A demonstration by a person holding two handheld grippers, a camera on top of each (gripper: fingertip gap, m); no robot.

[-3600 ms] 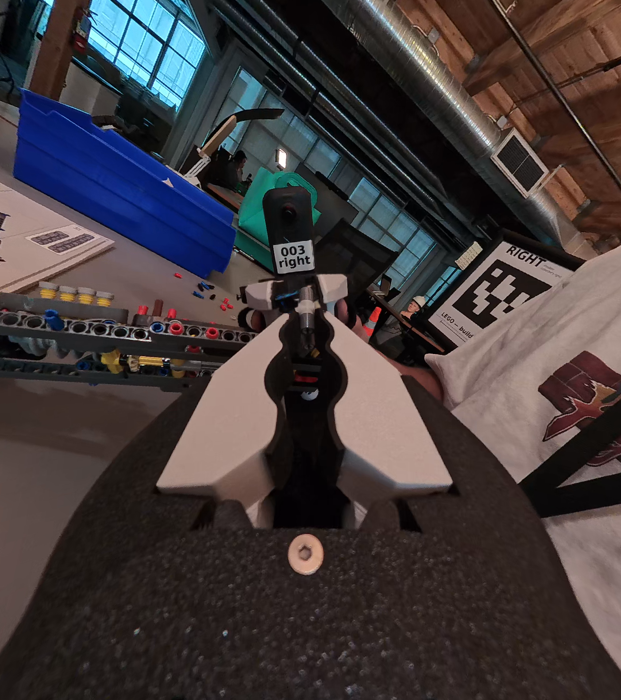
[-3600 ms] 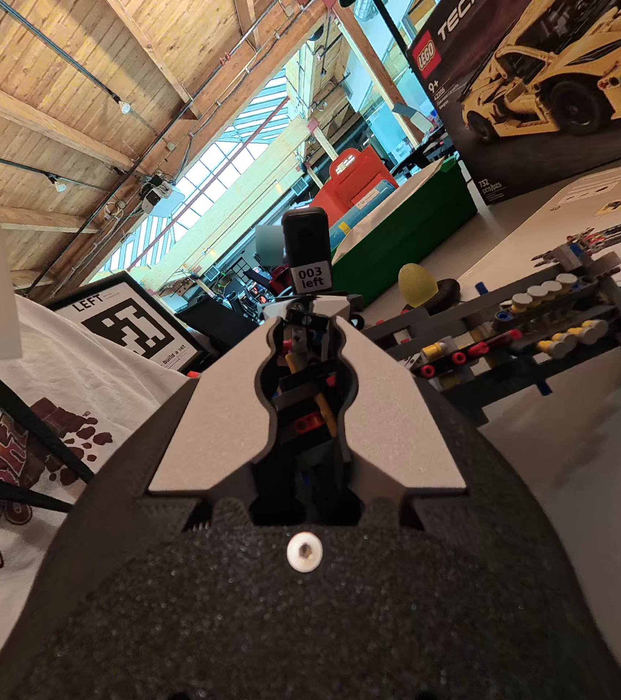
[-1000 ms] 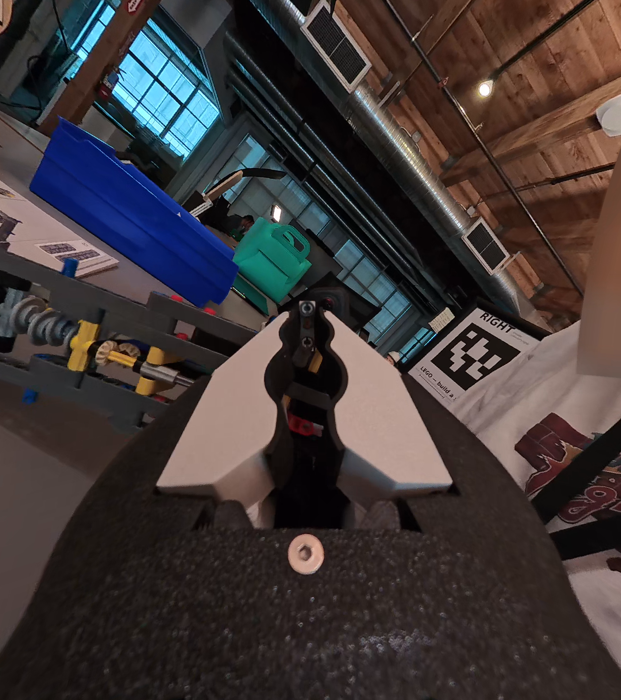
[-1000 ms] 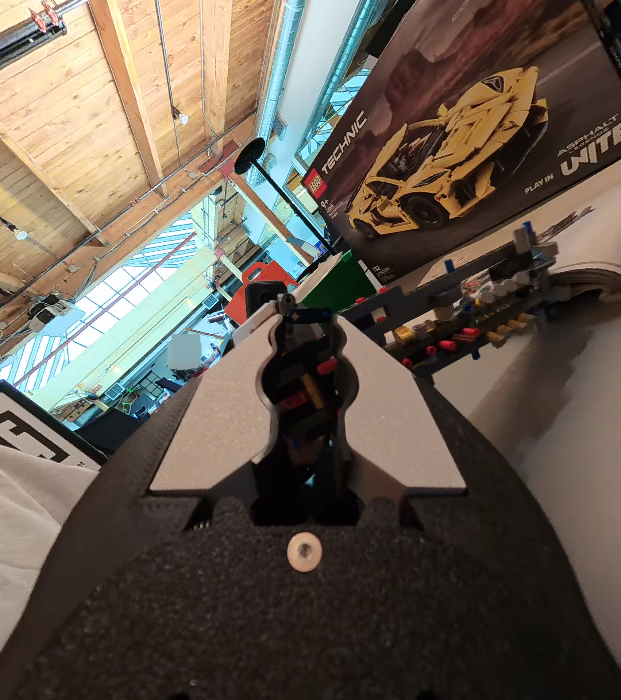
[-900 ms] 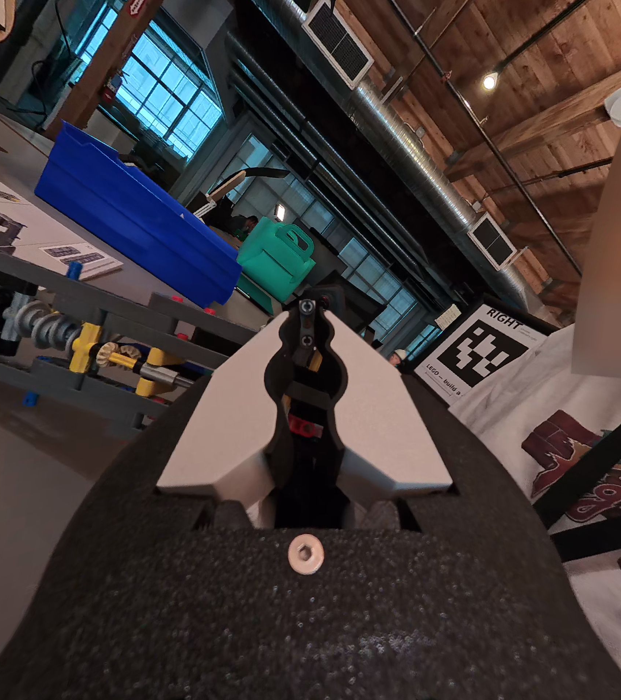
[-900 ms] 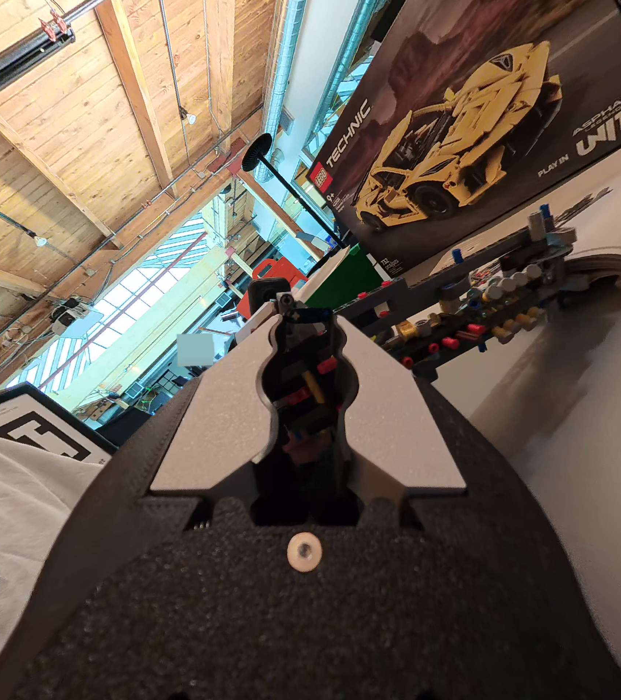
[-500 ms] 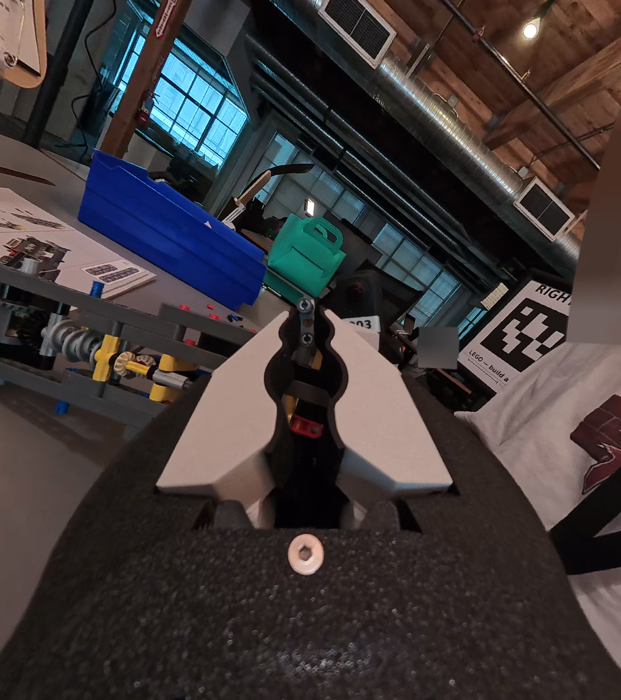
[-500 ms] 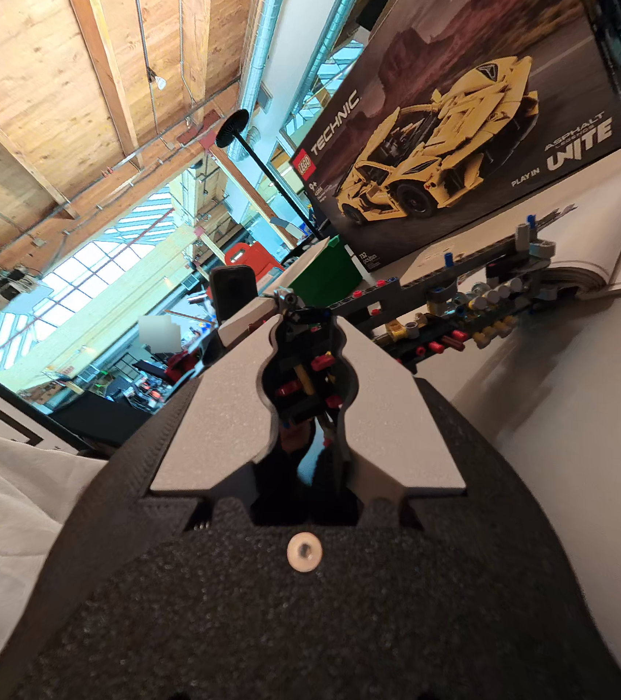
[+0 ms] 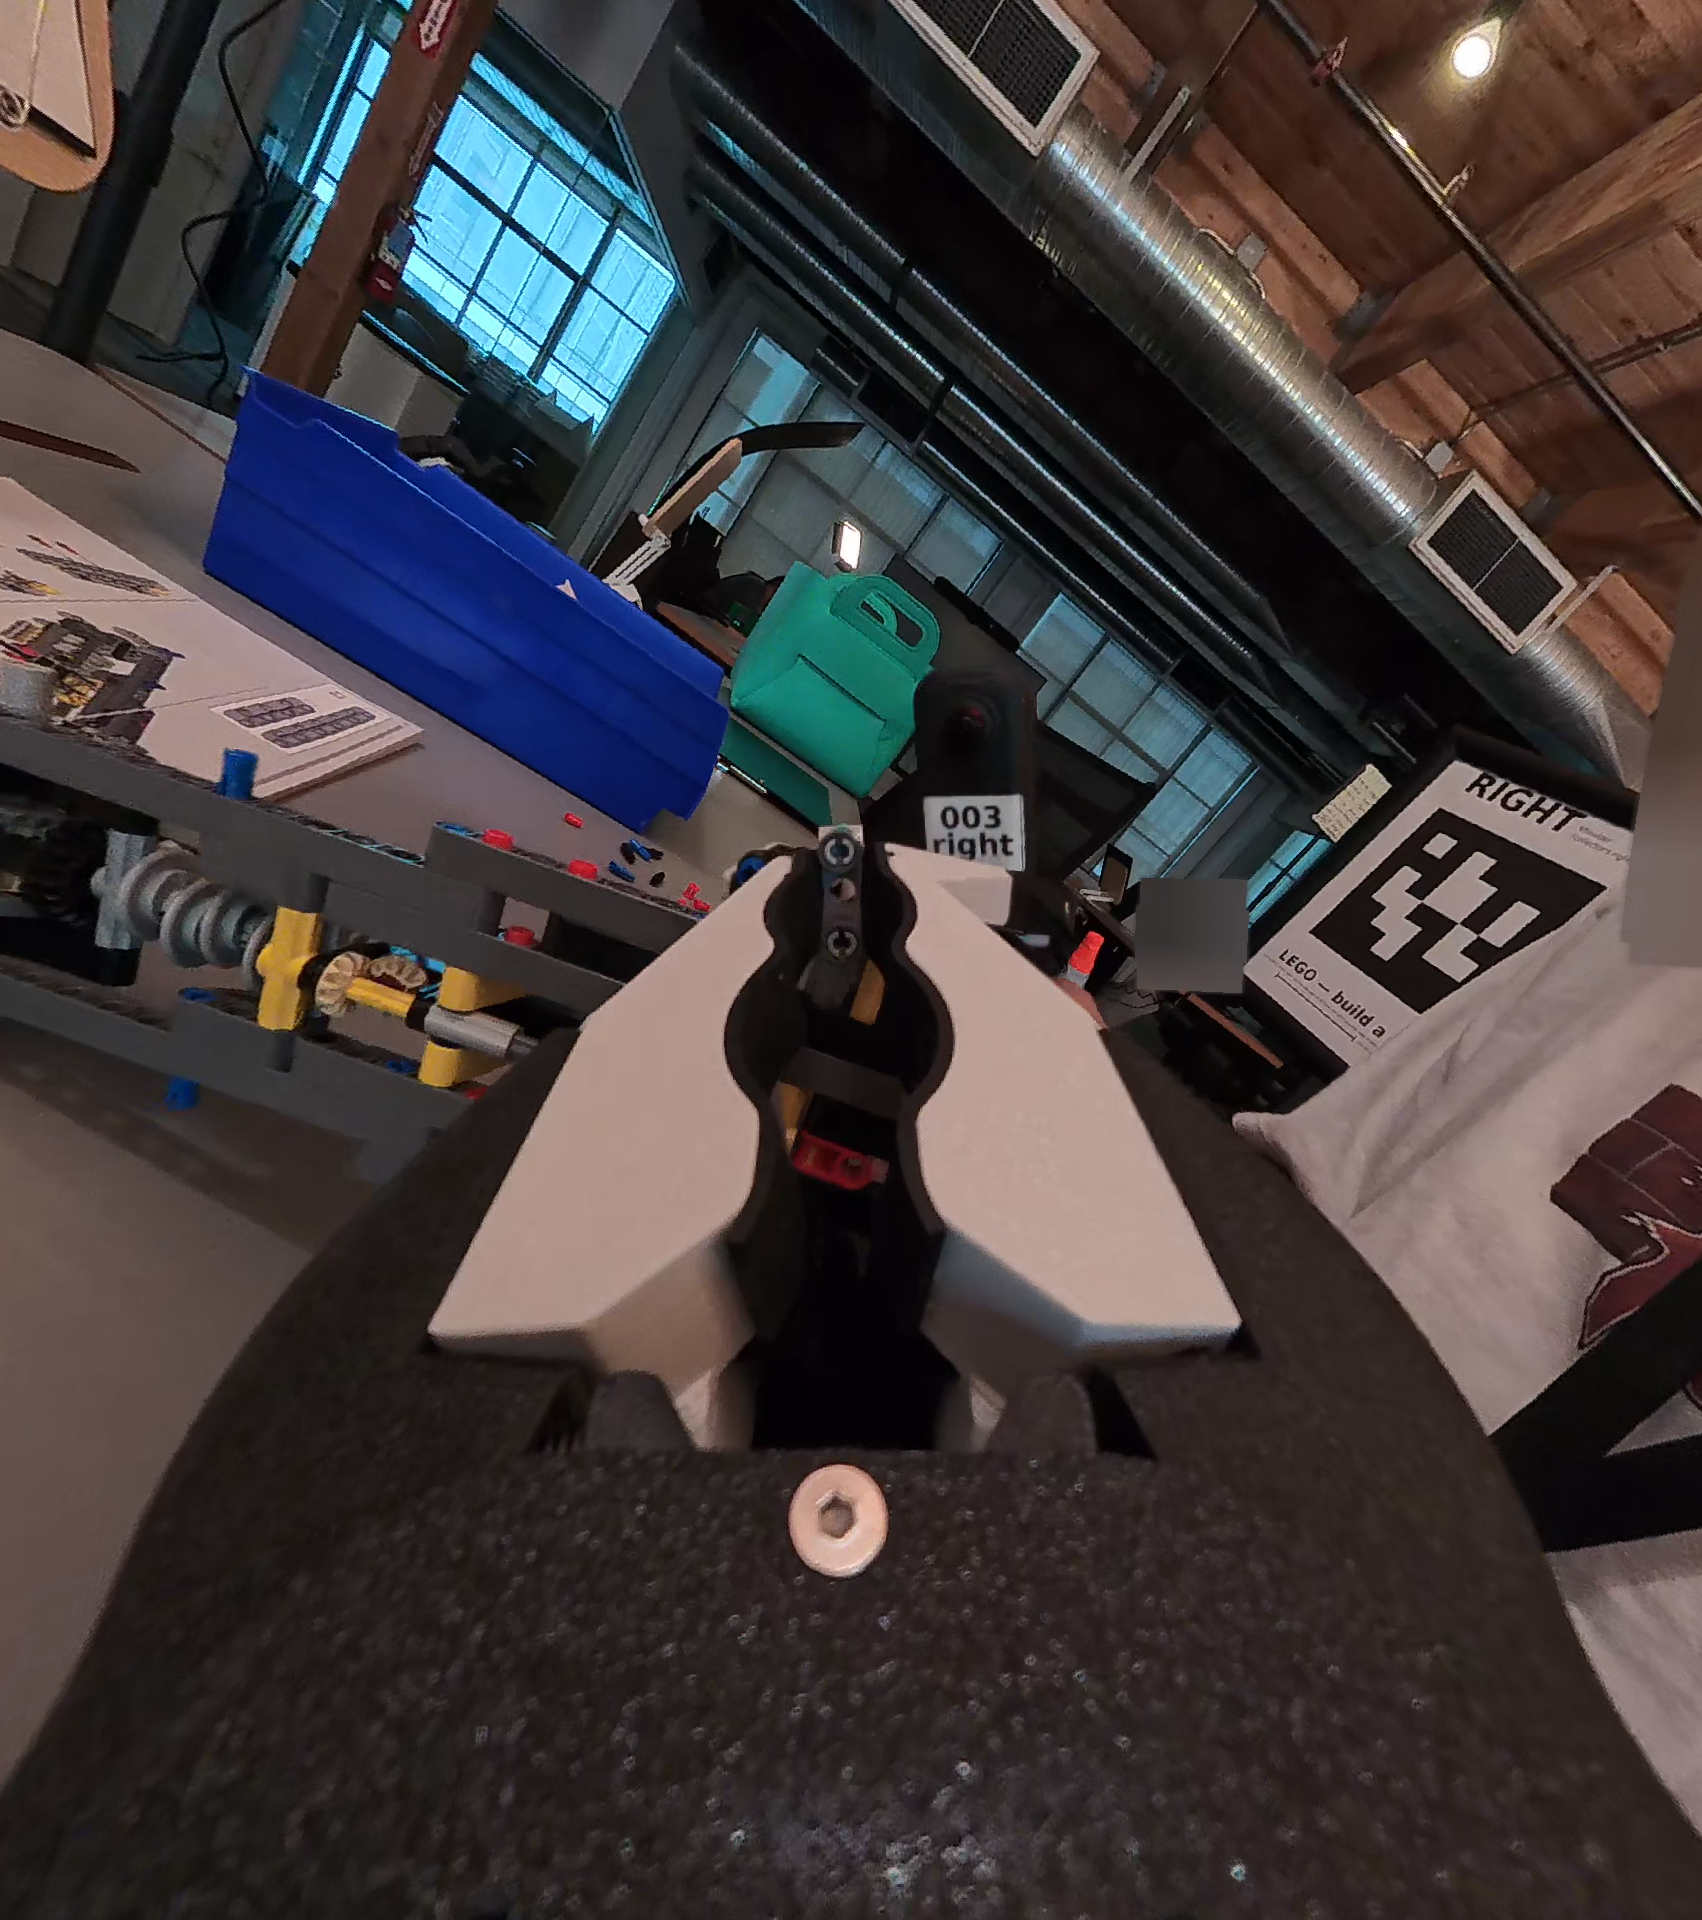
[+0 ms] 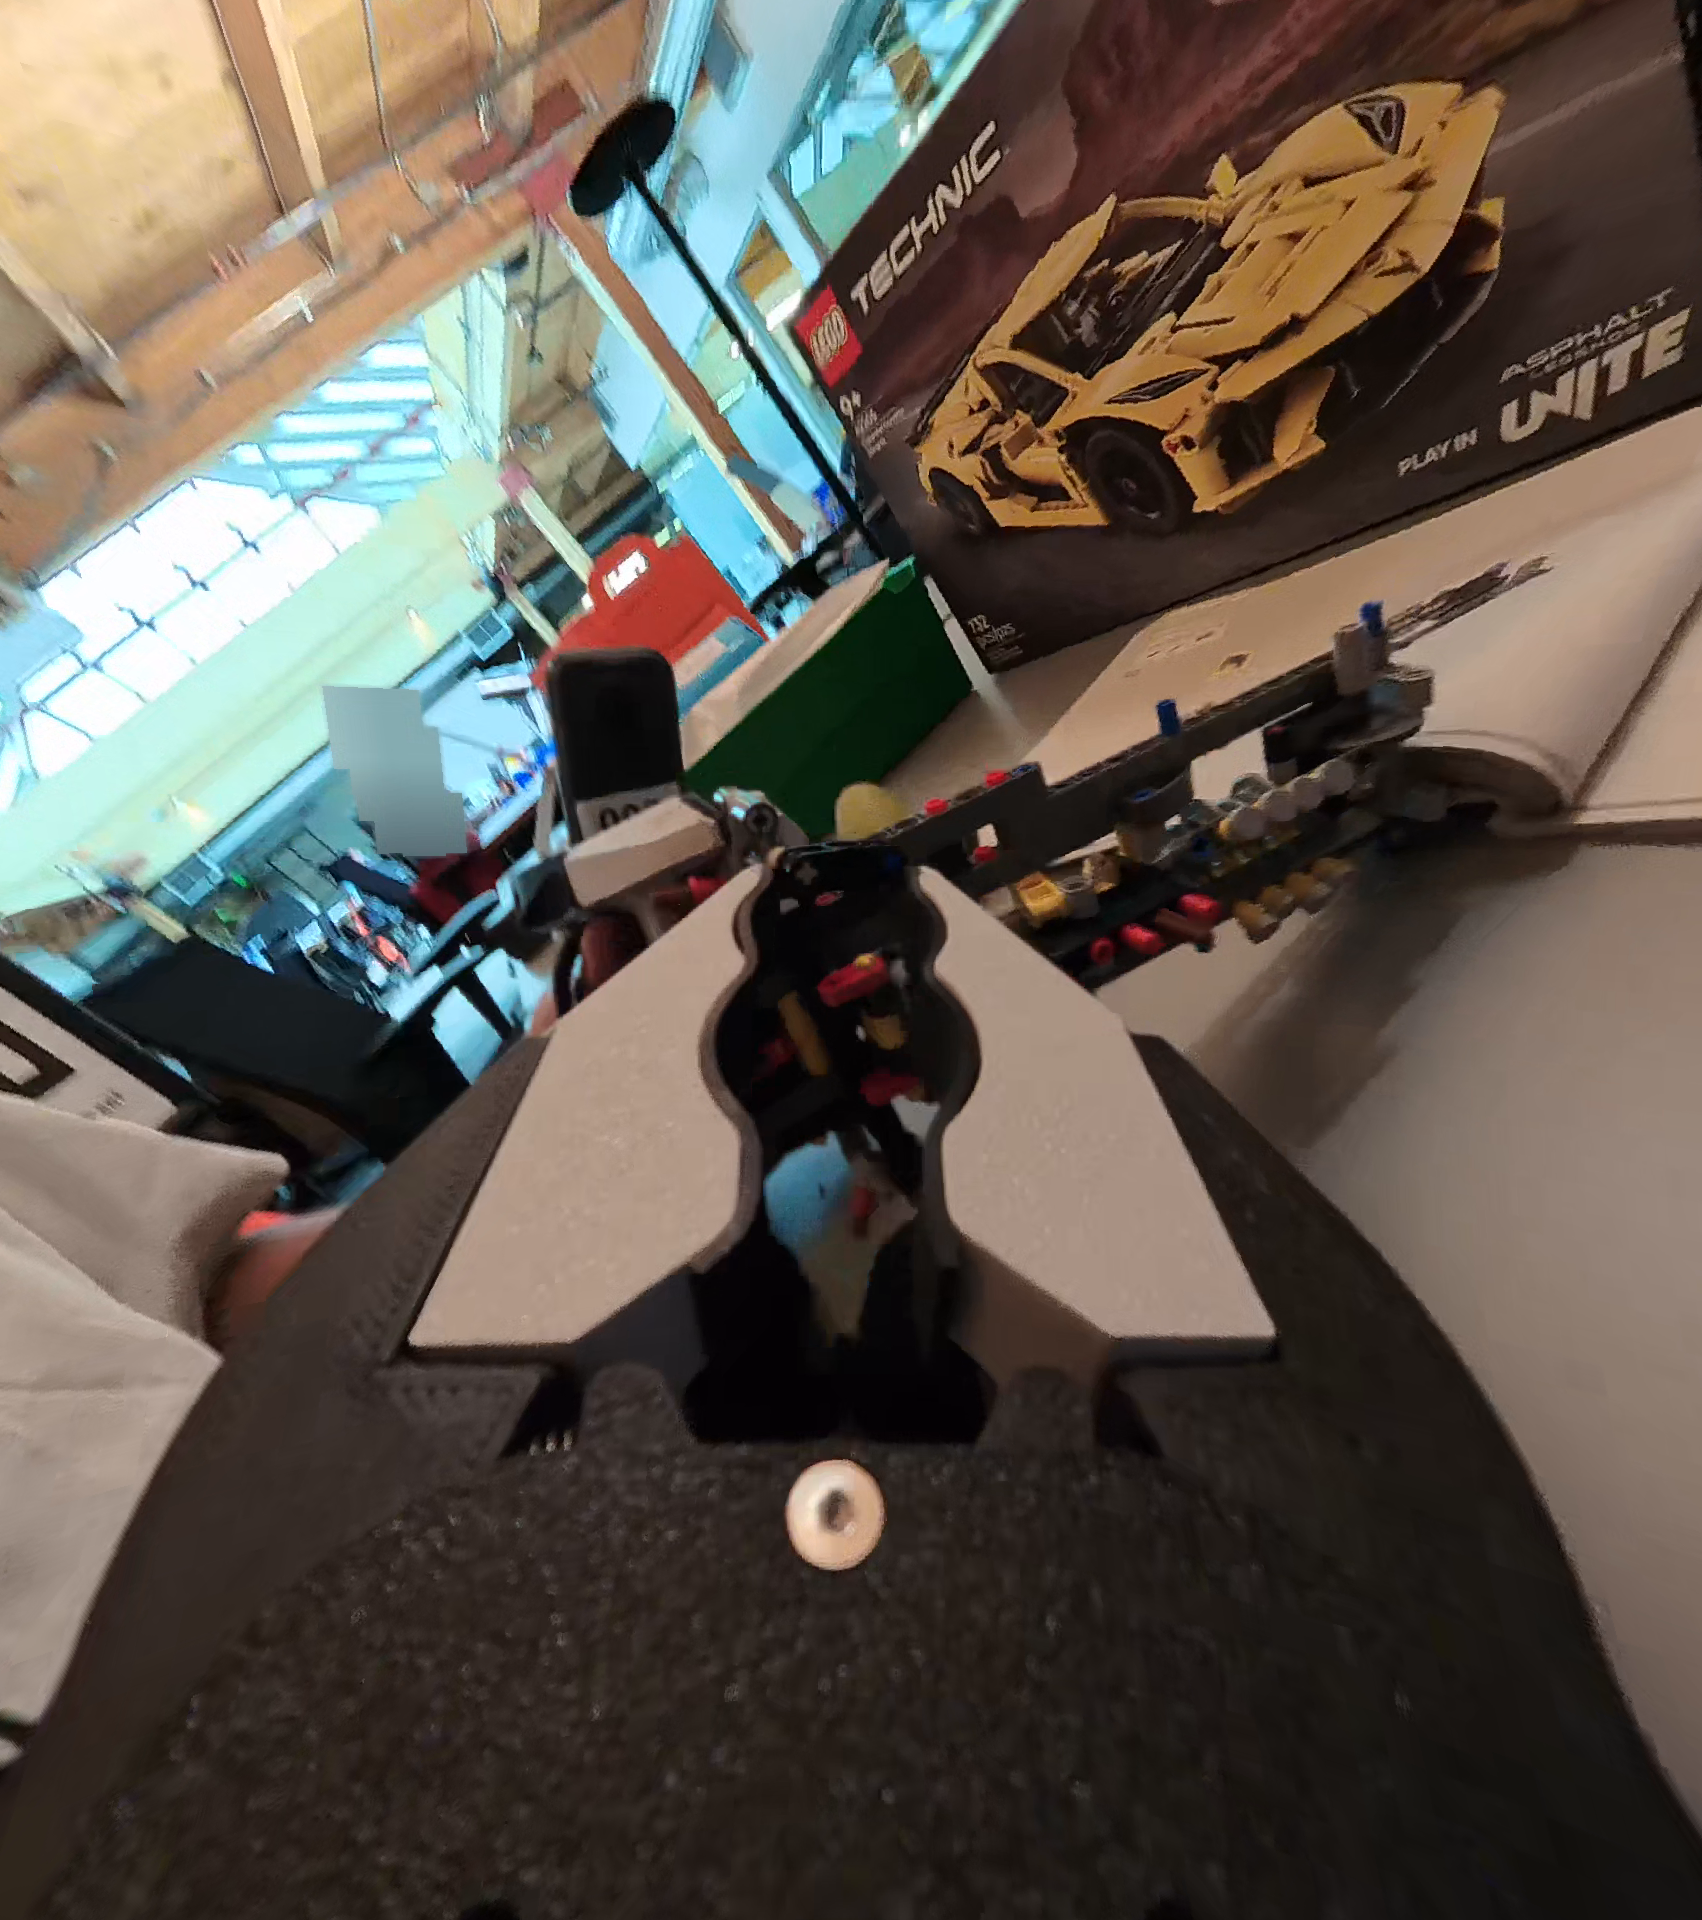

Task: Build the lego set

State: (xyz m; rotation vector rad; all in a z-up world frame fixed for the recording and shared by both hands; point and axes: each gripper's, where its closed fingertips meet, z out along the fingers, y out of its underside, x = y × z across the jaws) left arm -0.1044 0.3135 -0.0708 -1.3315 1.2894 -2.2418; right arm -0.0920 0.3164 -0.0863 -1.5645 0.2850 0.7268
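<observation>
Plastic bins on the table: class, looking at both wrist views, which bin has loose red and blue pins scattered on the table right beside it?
The long blue plastic bin in the left wrist view; small loose pins lie at its near corner. The green bin shows none.

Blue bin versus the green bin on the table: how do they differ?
The blue bin appears in the left wrist view, behind the grey chassis; the green bin appears in the right wrist view, beside the set's box. The green bin has something white lying over its top; the blue bin doesn't. Both rest on the table.

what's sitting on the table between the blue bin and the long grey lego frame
In the left wrist view, loose red and blue pins lie scattered on the table between the blue bin and the grey frame.
</observation>
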